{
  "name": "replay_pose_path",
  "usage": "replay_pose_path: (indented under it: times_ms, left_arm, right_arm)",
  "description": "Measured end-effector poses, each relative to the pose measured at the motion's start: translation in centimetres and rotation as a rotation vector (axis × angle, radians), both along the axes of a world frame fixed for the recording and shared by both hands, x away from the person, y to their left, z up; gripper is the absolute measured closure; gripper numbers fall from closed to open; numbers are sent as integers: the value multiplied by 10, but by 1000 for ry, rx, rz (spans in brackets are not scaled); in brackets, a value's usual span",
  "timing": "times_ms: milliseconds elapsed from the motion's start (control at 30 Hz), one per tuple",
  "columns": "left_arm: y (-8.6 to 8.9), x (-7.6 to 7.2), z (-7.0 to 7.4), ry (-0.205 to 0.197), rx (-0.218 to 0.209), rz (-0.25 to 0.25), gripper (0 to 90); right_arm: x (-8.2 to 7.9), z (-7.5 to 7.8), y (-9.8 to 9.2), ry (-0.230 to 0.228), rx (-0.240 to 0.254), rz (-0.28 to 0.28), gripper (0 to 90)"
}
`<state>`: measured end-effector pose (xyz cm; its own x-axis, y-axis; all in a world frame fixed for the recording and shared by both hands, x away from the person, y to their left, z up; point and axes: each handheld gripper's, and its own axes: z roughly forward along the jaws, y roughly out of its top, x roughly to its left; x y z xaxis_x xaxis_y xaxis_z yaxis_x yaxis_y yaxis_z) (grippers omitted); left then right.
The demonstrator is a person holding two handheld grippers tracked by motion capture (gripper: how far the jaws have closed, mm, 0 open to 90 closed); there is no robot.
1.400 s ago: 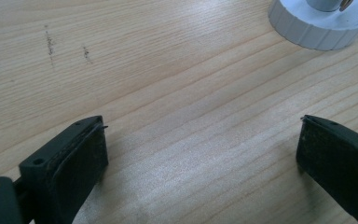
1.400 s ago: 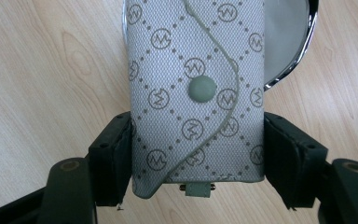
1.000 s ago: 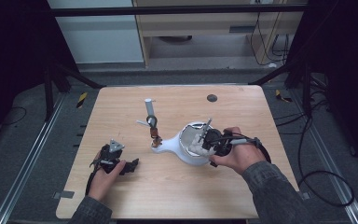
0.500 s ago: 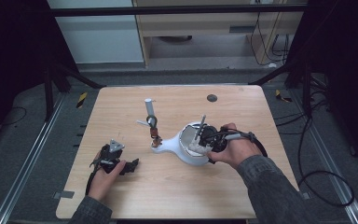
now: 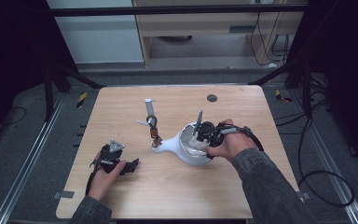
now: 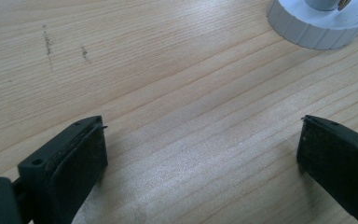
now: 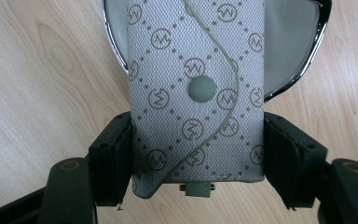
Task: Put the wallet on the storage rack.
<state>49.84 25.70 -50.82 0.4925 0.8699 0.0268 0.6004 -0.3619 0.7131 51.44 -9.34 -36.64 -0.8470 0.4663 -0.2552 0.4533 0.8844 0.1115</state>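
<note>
My right gripper (image 7: 198,126) is shut on a grey pouch (image 7: 198,60) with a monogram print and a round snap button, gripping its two long sides. The pouch hangs over a white dish with a chrome rim (image 7: 114,51). In the high view that right gripper (image 5: 204,135) sits over the white dish (image 5: 189,151) at the table's centre right. My left gripper (image 5: 129,165) lies on the table at the front left. Its jaws (image 6: 200,144) stand wide open over bare wood.
A white upright post (image 5: 149,108) with a small brown item (image 5: 155,134) hanging on it stands just left of the dish. Its round white base (image 6: 307,32) lies ahead of the left gripper. A dark round hole (image 5: 211,98) marks the wooden table's far side.
The right hand has crept slightly to the left over the dish, still gripping the pouch. The left hand has stayed put.
</note>
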Motion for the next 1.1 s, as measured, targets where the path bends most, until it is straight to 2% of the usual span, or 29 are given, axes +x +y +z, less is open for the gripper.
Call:
replay_pose_path:
  times_ms: [400, 1100]
  left_arm:
    - [0, 0, 0, 0, 0, -3, 10]
    - [-2, 0, 0, 0, -3, -8, 8]
  right_arm:
    - [9, -3, 9, 12, -7, -4, 318]
    - [20, -8, 16, 26, 13, -16, 317]
